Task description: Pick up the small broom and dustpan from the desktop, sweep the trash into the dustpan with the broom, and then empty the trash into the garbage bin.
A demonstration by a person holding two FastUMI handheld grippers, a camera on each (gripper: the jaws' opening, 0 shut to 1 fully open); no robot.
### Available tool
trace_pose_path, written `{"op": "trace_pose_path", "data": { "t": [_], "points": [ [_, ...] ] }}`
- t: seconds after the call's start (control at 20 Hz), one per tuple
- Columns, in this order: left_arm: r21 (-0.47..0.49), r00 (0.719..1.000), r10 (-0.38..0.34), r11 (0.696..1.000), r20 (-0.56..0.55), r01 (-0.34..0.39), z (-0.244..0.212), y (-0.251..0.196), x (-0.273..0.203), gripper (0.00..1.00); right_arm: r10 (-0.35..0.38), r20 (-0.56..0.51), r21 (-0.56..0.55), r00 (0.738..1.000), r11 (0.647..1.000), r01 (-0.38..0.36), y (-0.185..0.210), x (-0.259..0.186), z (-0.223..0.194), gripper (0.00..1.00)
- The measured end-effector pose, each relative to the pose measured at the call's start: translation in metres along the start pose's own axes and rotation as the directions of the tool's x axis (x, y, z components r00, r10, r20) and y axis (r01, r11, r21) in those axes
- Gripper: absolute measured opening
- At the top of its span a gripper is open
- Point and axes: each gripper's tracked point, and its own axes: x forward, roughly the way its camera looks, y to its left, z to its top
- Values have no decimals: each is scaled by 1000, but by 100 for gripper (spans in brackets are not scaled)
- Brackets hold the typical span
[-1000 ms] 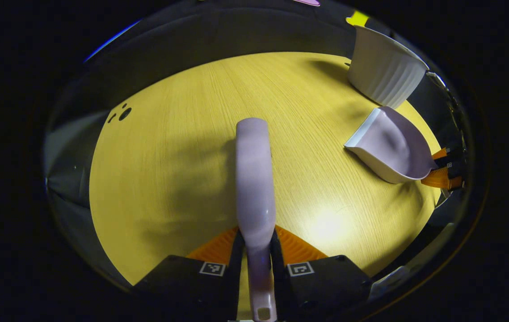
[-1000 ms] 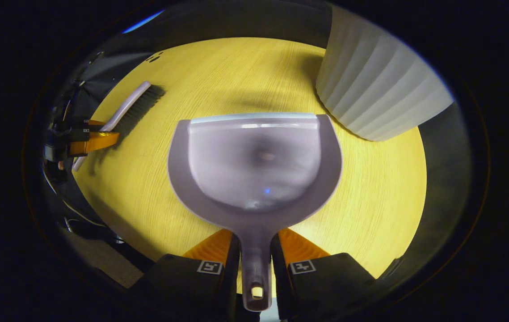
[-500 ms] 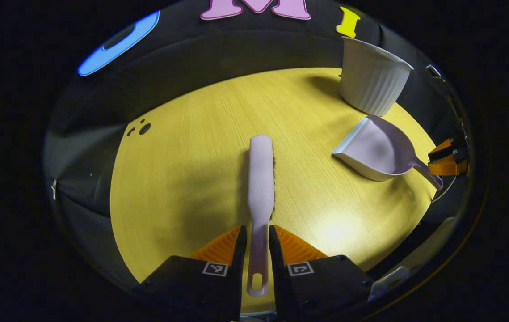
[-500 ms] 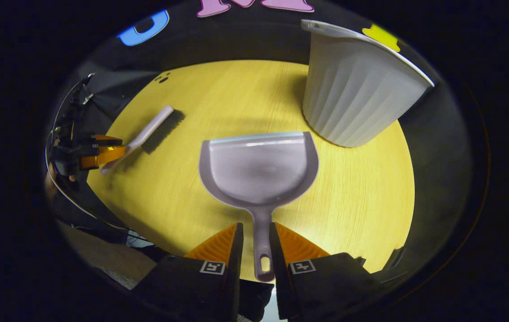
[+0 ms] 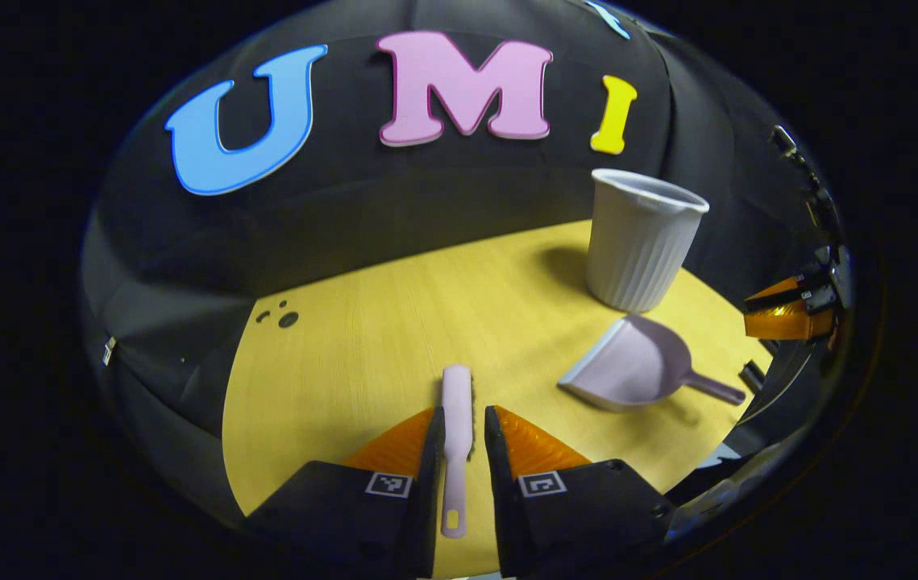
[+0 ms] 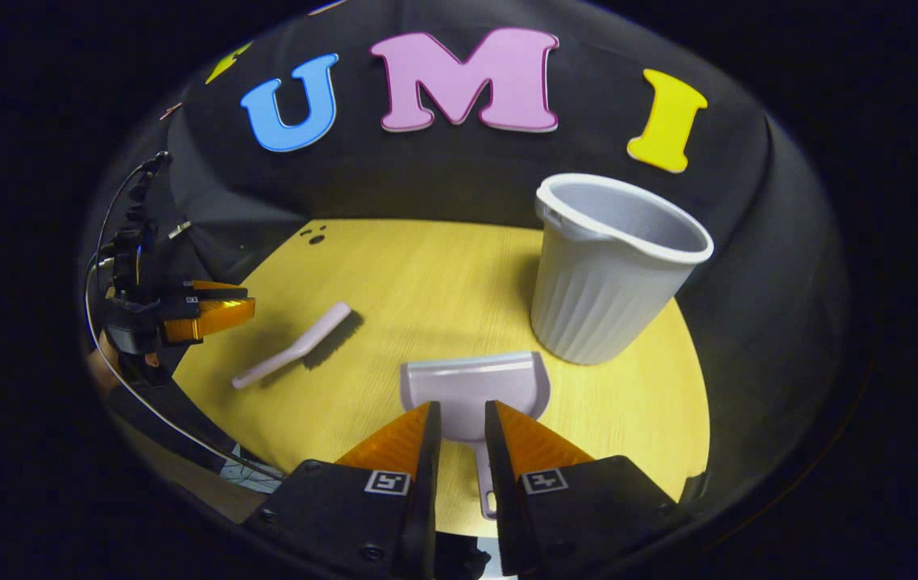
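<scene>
A round yellow wooden desktop holds a ribbed white garbage bin, standing upright. Just in front of the bin lies a lilac plastic dustpan, its mouth toward the bin and its thin handle pointing away. The right gripper hangs above that handle, fingers parted and gripping nothing. Left of the bin, well apart, a small broom lies flat. The left gripper hovers above it, fingers apart and holding nothing. Both tools look light, rigid and smooth, so likely slippery; the slim handles seem the best places to grip.
</scene>
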Motion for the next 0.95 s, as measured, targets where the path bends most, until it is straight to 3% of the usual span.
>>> {"op": "trace_pose_path", "data": {
  "t": [0.3, 0.35, 0.45, 0.55, 0.6, 0.95],
  "points": [
    [-4, 981, -19, 1000, 193, 20, 61, -18, -19, 33, -25, 211, -38, 977, 999, 33, 1, -28, 64, 35],
    [-8, 976, -24, 1000, 218, 27, 70, -22, -25, 33, -20, 238, -44, 971, 999, 32, 2, -34, 76, 31],
    [-22, 964, -33, 999, 264, 40, 85, -30, -35, 34, -12, 284, -63, 959, 998, 31, 1, -41, 92, 35],
    [-43, 955, -8, 999, 295, 22, 99, -30, -44, 33, 12, 318, -97, 948, 995, 20, 2, -45, 103, 38],
    [-55, 951, 7, 998, 309, 11, 104, -32, -49, 33, 32, 337, -120, 941, 993, 9, 2, -48, 107, 34],
    [-128, 937, 124, 988, 327, -86, 109, -46, -76, 33, 167, 344, -184, 924, 977, -108, -1, -48, 107, 34]
  ]
}}
